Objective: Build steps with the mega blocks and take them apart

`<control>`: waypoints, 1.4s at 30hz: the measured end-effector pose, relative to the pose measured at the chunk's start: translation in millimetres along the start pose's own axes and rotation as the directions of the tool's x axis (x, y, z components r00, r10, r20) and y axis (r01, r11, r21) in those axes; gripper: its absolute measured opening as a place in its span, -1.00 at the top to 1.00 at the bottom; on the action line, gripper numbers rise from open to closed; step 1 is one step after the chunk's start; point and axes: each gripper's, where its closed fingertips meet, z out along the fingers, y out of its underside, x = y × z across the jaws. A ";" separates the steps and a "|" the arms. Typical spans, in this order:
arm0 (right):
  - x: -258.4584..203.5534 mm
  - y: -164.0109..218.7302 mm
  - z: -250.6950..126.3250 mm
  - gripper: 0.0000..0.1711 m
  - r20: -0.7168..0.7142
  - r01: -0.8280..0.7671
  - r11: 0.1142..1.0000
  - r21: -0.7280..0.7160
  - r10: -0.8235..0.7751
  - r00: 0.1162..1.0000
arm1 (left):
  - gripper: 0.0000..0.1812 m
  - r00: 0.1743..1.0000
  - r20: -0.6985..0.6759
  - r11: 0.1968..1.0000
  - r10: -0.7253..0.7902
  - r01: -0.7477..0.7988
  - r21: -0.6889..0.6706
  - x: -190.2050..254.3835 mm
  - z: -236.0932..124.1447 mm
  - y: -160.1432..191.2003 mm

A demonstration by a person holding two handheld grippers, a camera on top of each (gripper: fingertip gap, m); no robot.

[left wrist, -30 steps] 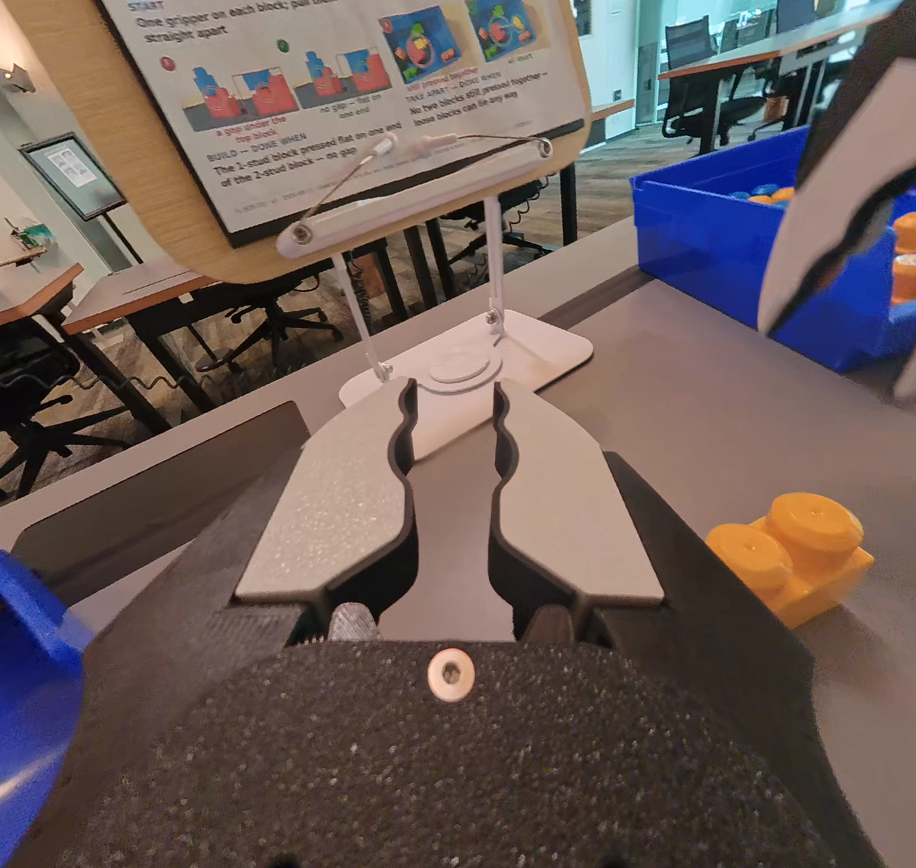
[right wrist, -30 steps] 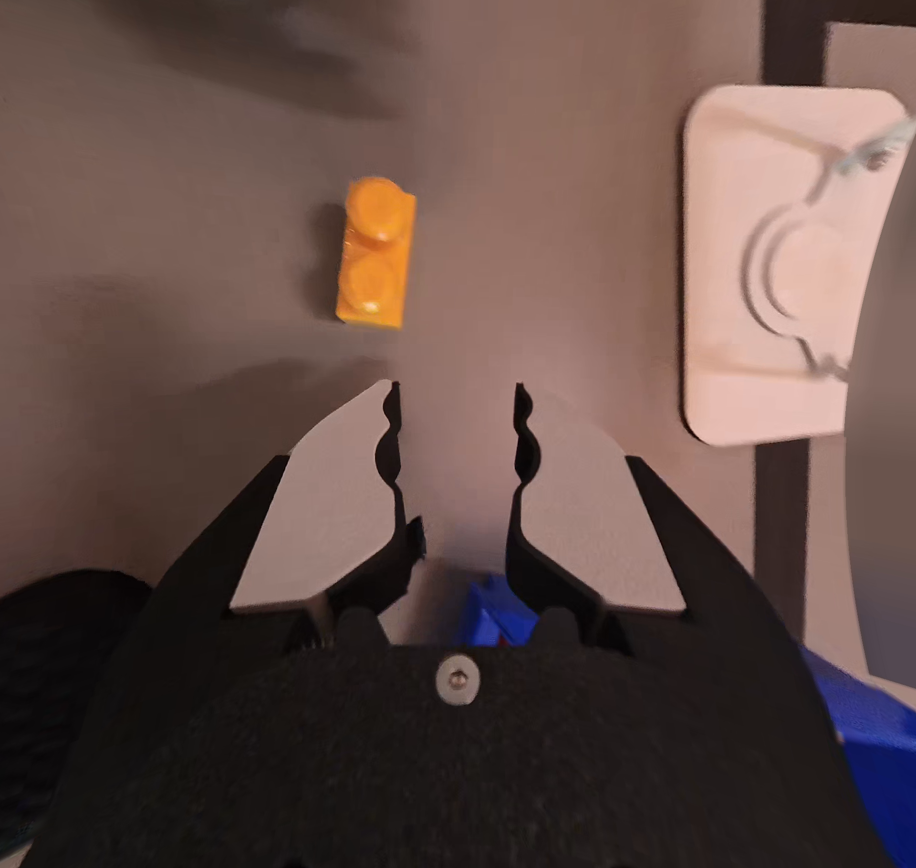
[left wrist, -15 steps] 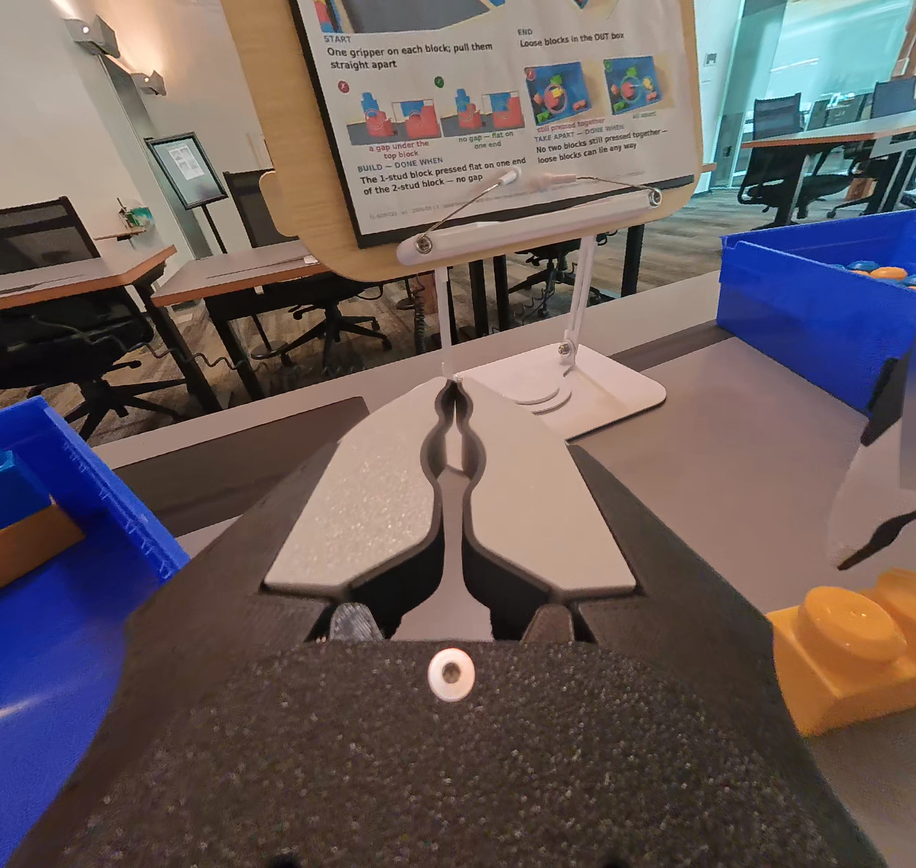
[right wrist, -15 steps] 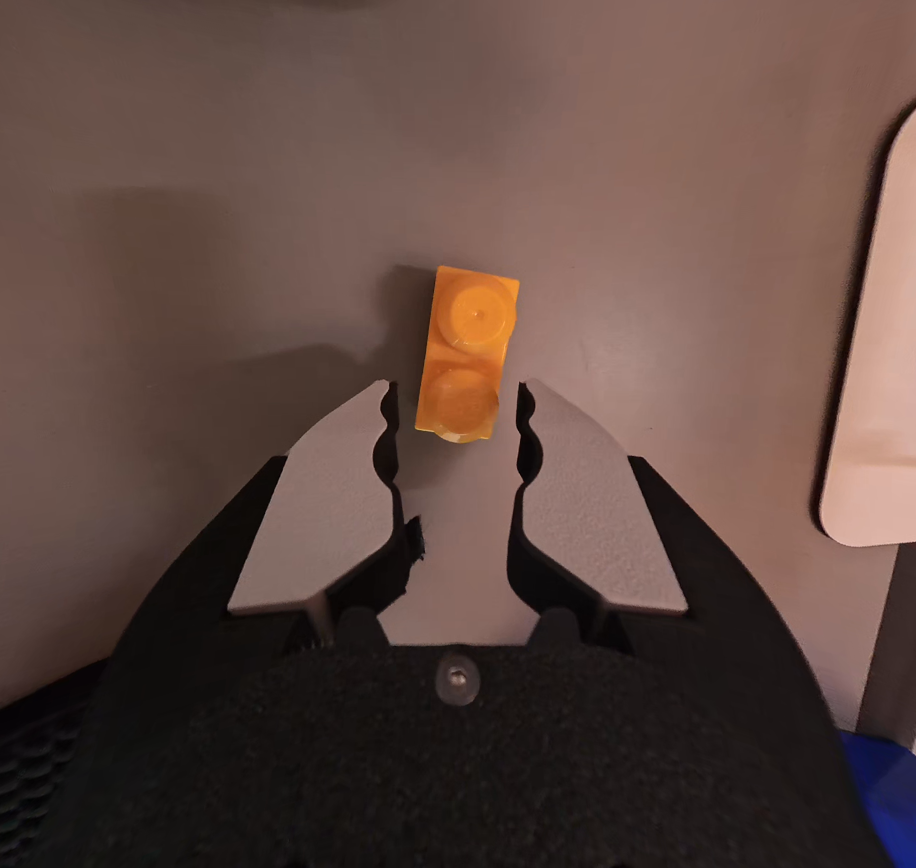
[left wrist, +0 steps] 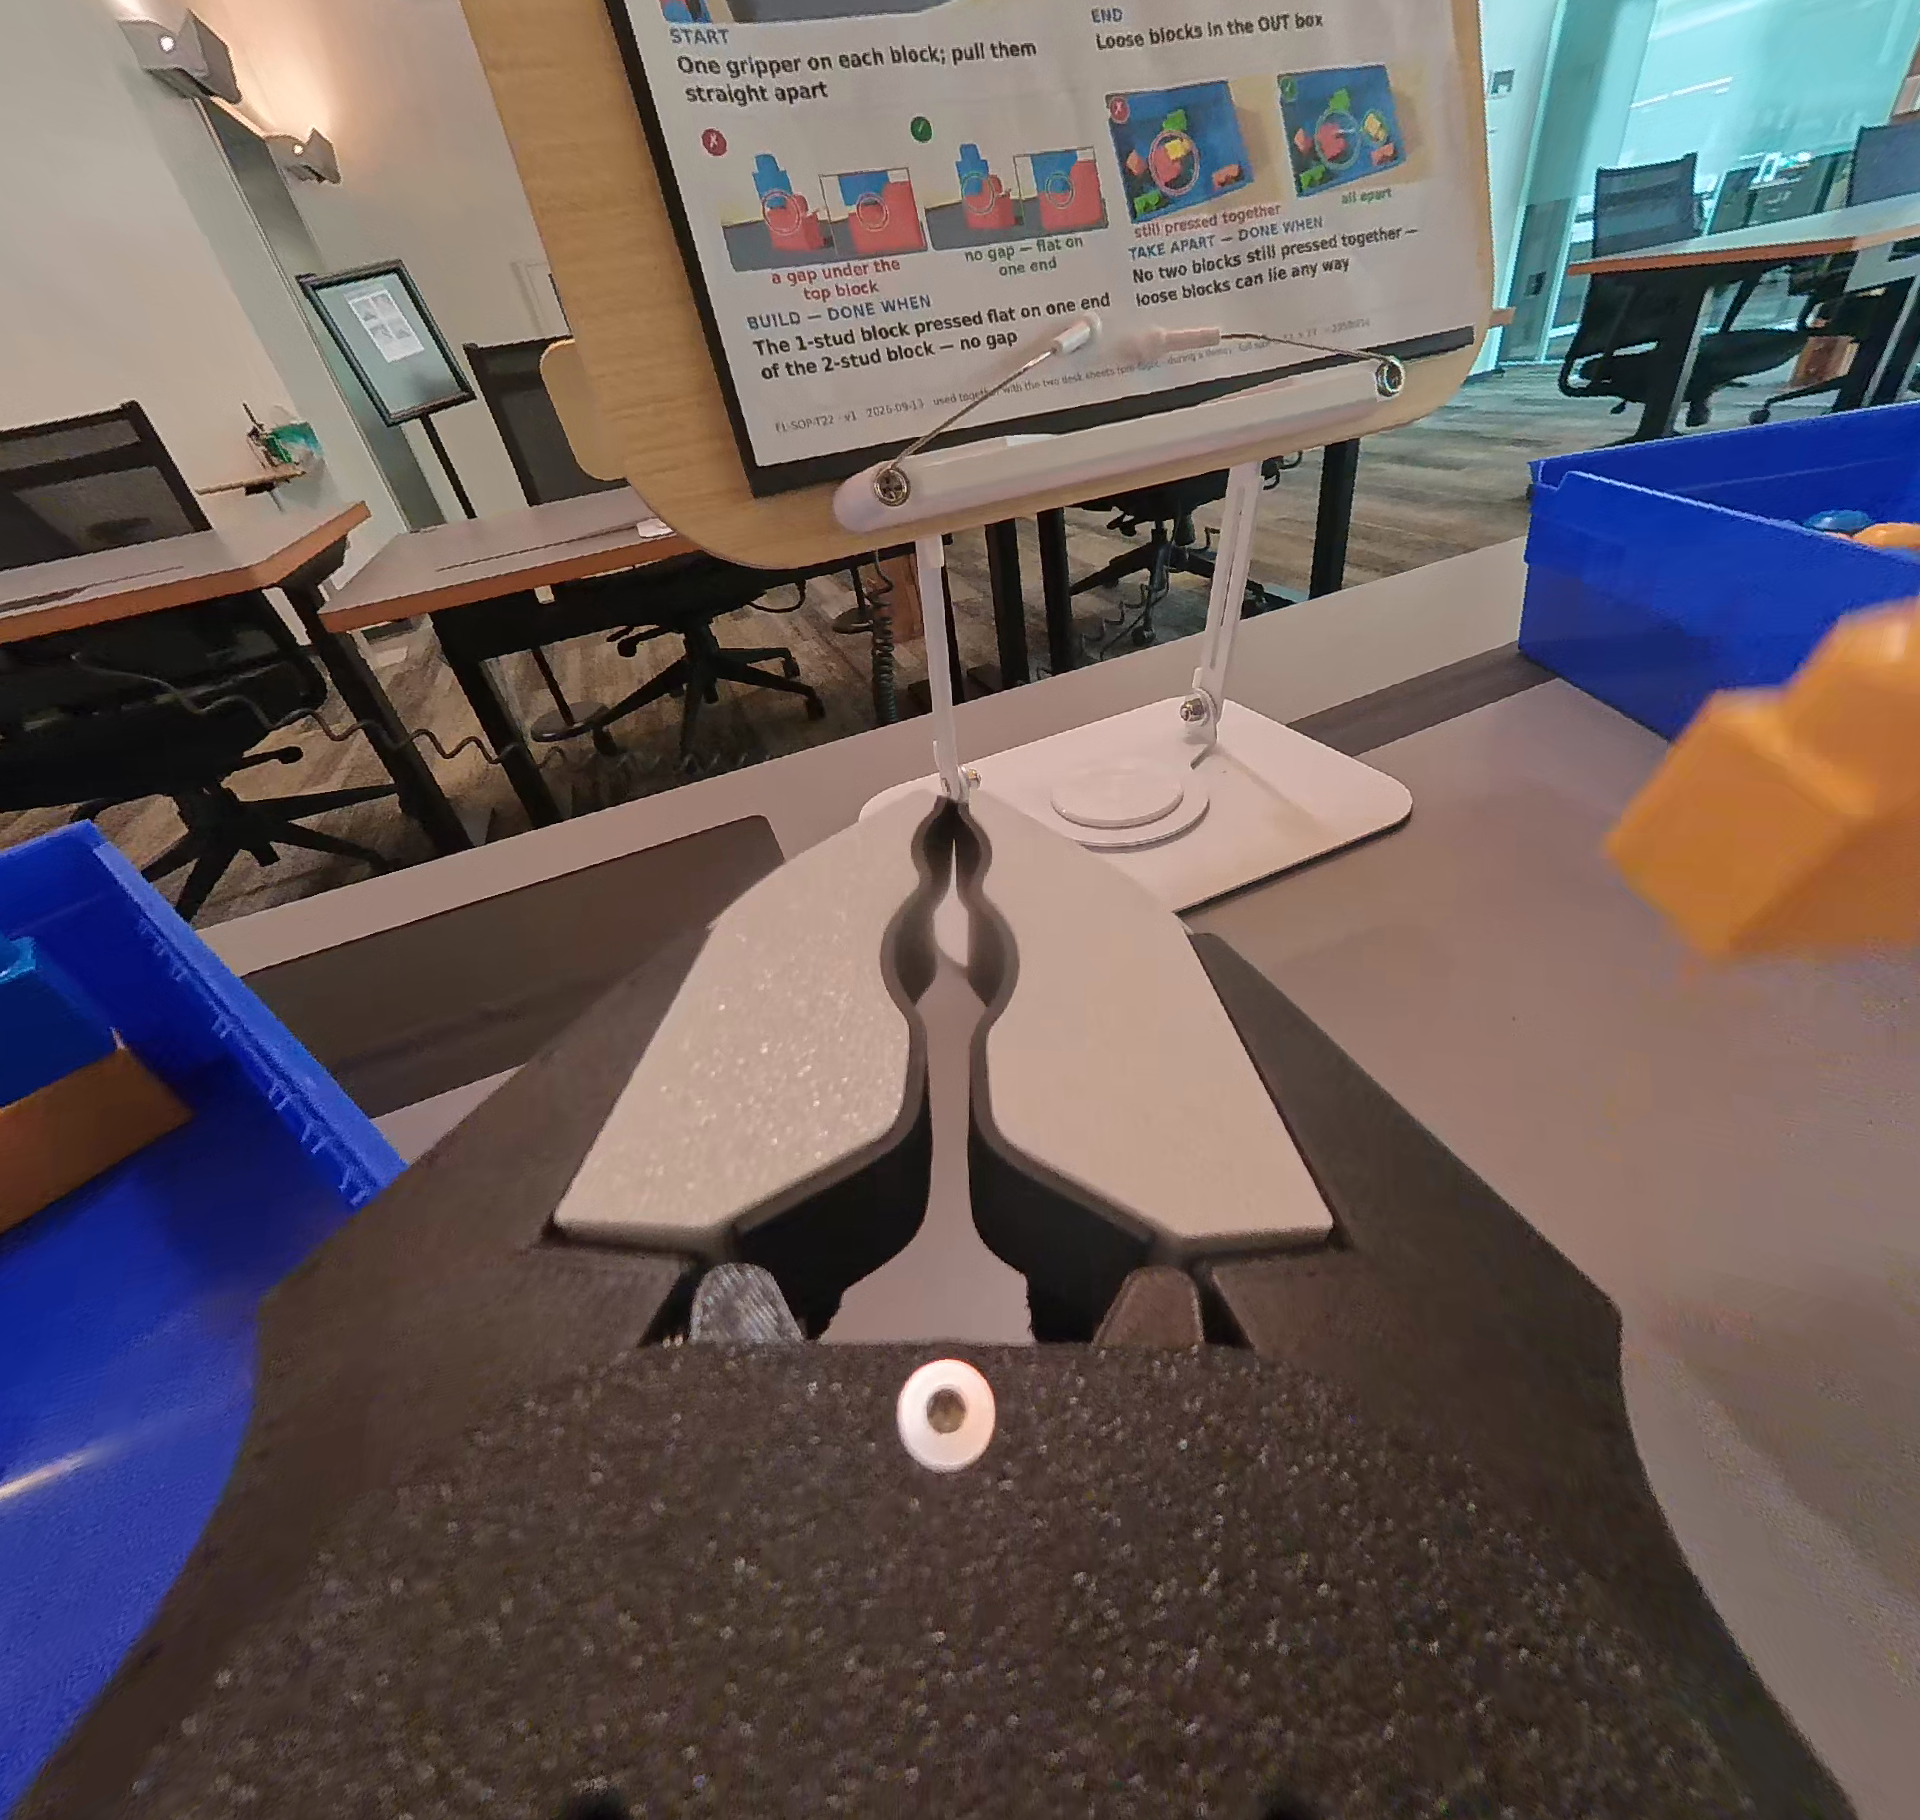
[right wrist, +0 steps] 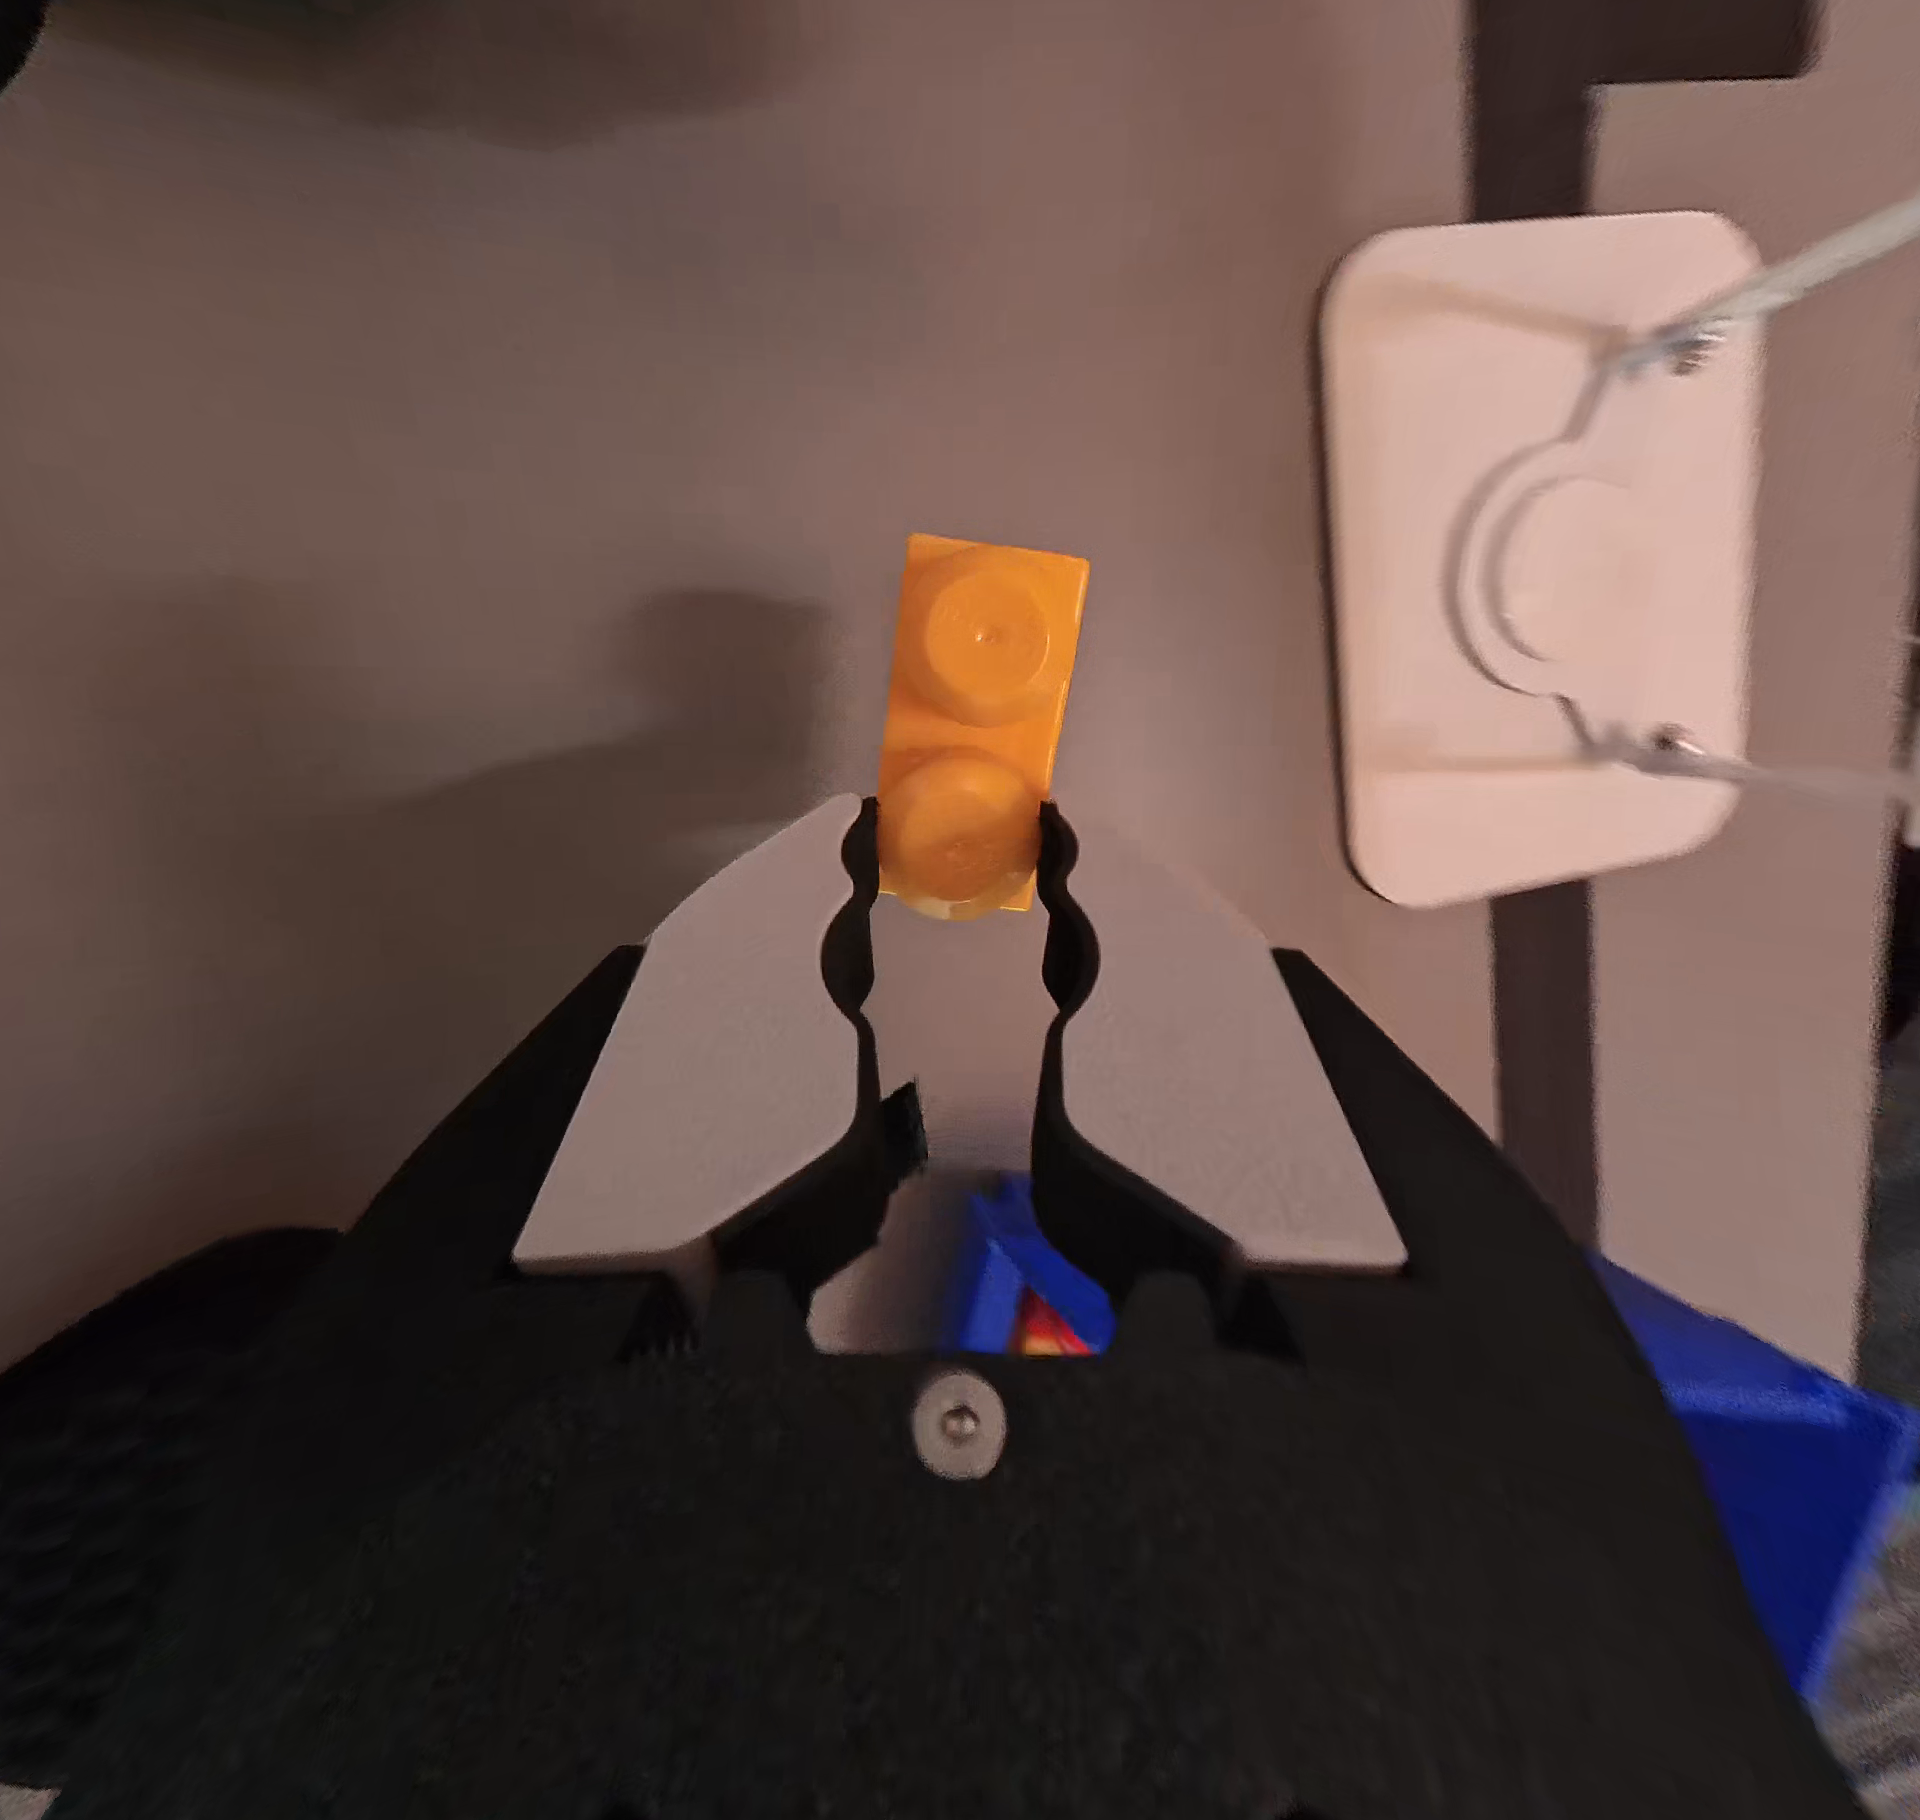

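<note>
Right claw (right wrist: 958,820) clenched on orange block (right wrist: 977,700), gripping near end by its sides; studs face camera, long axis runs straight ahead along fingers, far end free. Block held above grey surface (right wrist: 520,368), left of white stand base (right wrist: 1538,544). Left claw (left wrist: 951,825) pinched together, tips touching, holding nothing; blue bin (left wrist: 1662,565) ahead right, blurred block at right edge.

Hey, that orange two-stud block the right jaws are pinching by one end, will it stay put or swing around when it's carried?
The orange block looks like rigid moulded plastic, so it probably won't flex. Only its near stud end sits between the right gripper jaws, so the far end may pivot. Its smooth sides could slip if bumped.
</note>
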 end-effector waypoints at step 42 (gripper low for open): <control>135.4 246.6 5.3 0.66 -0.135 -0.251 0.928 -0.276 0.221 0.966 | 1.00 0.998 -0.056 0.996 0.025 -0.030 -0.086 11.4 7.3 23.9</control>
